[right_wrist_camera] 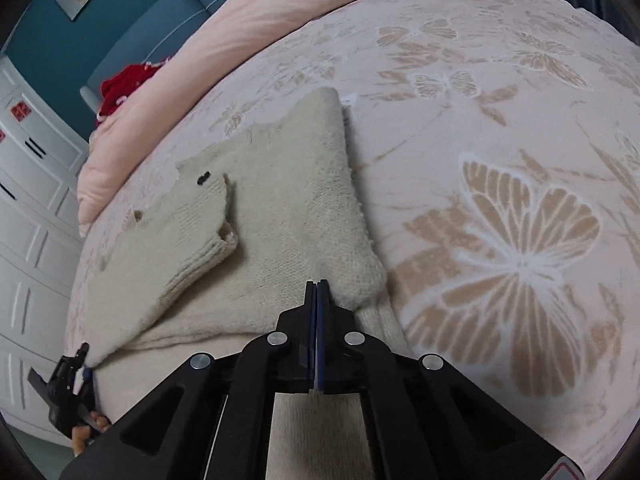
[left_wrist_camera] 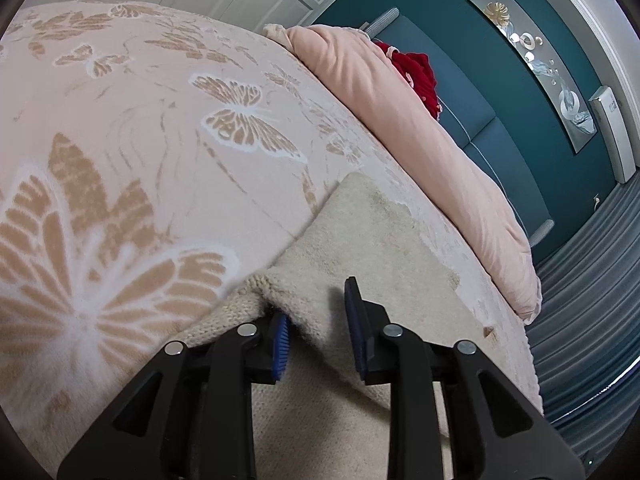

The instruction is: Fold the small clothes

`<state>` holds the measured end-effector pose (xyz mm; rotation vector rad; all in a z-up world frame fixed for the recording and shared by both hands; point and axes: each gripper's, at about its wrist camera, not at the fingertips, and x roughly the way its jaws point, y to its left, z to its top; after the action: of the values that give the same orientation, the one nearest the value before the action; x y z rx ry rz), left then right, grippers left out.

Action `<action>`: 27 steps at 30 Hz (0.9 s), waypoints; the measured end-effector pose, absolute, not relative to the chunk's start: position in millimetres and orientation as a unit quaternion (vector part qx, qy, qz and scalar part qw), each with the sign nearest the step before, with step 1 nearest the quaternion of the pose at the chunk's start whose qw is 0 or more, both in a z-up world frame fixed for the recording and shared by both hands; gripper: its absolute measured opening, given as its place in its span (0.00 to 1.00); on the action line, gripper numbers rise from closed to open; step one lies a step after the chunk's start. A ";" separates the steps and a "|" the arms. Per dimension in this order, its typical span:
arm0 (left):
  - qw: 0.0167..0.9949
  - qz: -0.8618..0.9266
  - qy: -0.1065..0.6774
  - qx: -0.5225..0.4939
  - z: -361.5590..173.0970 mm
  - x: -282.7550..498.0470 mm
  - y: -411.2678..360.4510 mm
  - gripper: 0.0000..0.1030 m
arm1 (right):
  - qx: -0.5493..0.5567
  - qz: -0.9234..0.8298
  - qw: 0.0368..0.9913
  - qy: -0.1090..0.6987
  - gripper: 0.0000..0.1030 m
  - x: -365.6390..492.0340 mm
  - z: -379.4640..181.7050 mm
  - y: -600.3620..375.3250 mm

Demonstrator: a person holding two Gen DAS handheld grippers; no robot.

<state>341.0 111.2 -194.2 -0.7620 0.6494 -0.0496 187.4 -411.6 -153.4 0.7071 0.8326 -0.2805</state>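
Observation:
A small cream knit sweater (right_wrist_camera: 280, 208) lies on the pink butterfly bedspread, with its side parts folded in over the body. It also shows in the left wrist view (left_wrist_camera: 360, 248). My left gripper (left_wrist_camera: 316, 320) is open, its blue-padded fingers (left_wrist_camera: 356, 320) apart over a raised fold of the knit, one finger partly under the ribbed edge. It shows in the right wrist view (right_wrist_camera: 82, 364) at the sweater's near left corner. My right gripper (right_wrist_camera: 317, 292) is shut at the sweater's near edge, its pads pressed together; whether fabric sits between them I cannot tell.
The bedspread (right_wrist_camera: 500, 200) covers the whole bed. A rolled pink duvet (left_wrist_camera: 420, 128) lies along the far side with a red garment (left_wrist_camera: 416, 76) behind it. A teal padded headboard (left_wrist_camera: 500, 80) and white cupboards (right_wrist_camera: 28, 200) stand beyond the bed.

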 end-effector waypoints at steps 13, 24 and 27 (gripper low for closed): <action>0.791 -0.022 0.453 -0.411 -162.6 116.4 190.9 0.95 | 0.315 -0.119 0.819 0.464 0.67 -58.7 -153.2 -349.9; 0.817 -0.046 0.452 -0.355 -156.1 85.5 152.6 0.96 | 0.416 -0.039 0.809 0.414 0.83 -36.6 -165.2 -315.4; 0.799 -0.098 0.466 -0.367 -161.9 104.7 129.7 0.96 | 0.430 -0.034 0.806 0.406 0.83 -16.8 -169.8 -316.2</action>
<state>104.7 129.7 -161.9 -0.7864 1.0005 -0.2100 -16.8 -316.2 -169.8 0.9208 0.8687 -0.0735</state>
